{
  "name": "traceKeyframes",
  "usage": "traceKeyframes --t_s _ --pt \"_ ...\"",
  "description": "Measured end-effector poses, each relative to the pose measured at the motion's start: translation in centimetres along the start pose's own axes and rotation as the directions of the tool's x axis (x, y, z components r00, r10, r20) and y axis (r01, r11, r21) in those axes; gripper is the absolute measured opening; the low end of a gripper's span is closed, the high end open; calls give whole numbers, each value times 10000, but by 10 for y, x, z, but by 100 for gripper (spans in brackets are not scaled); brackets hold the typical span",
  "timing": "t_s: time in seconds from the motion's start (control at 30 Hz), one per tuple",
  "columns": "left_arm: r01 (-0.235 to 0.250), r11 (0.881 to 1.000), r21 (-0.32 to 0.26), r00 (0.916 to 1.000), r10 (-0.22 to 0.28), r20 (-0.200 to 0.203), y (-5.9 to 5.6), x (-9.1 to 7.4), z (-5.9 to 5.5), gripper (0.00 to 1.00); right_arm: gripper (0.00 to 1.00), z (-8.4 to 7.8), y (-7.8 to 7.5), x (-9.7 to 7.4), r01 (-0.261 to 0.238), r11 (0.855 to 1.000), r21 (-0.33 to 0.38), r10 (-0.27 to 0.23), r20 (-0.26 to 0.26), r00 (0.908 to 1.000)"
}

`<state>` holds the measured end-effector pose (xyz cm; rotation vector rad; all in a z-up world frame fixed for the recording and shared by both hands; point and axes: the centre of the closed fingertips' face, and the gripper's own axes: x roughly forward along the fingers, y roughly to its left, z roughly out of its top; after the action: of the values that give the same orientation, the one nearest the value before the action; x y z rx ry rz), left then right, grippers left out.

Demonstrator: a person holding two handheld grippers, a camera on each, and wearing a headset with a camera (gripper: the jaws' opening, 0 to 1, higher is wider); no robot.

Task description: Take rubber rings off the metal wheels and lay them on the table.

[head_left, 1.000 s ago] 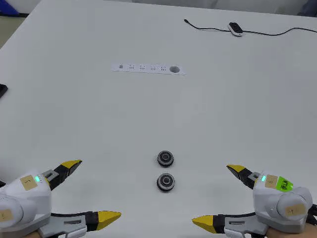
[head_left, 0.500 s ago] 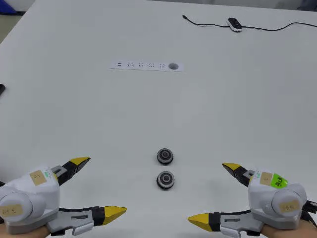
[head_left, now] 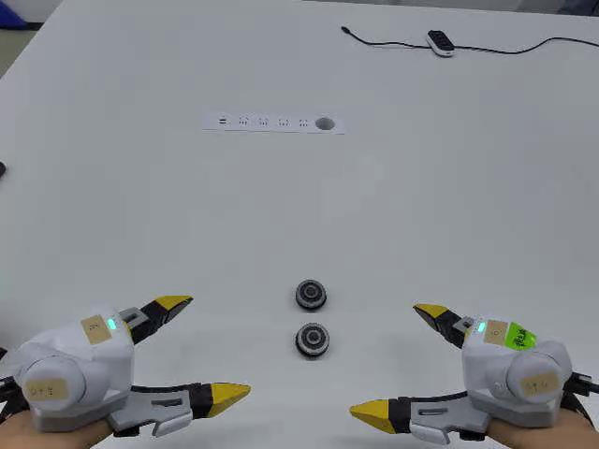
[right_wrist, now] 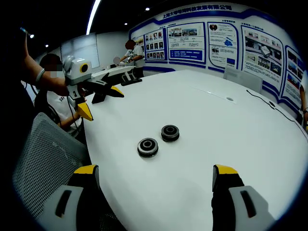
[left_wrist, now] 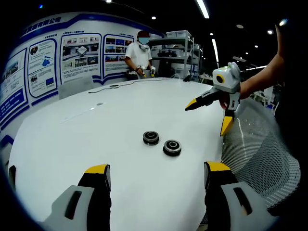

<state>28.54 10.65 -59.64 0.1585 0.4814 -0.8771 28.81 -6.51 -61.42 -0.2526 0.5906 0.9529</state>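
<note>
Firstly, in the head view, two black-rimmed wheels (head_left: 312, 317) lie on the white surface (head_left: 421, 196), one just at the other's 12 o'clock. The left gripper (head_left: 211, 346) hovers at their 8 o'clock and the right gripper (head_left: 391, 359) at 4 o'clock, both with jaws wide open and empty. In the left gripper view, the wheels lie at 12 o'clock beyond the spread jaws, with the right gripper at 2 o'clock. In the right gripper view, the wheels lie at 12 o'clock, with the left gripper at 10 o'clock.

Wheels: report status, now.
Open and empty: left gripper, right gripper. Flat on the table: near wheel, far wheel, rings on, untouched. Nothing in the way.
</note>
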Motion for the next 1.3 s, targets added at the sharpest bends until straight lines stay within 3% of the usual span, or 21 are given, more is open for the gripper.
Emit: traceKeyframes --t_s 0.73,1.0,1.3 --pt "548 9976 425 9979 -533 -364 -10 24 8 69 98 -1 7 7 -262 9996 127 263 -42 9996" --pt "731 9957 565 9961 -701 -535 -15 33 9 60 98 -2 9 8 -318 9994 153 318 -32 9995" --pt "905 9935 697 9939 -857 -694 -19 44 11 58 97 0 11 12 -447 9989 167 447 15 9990"
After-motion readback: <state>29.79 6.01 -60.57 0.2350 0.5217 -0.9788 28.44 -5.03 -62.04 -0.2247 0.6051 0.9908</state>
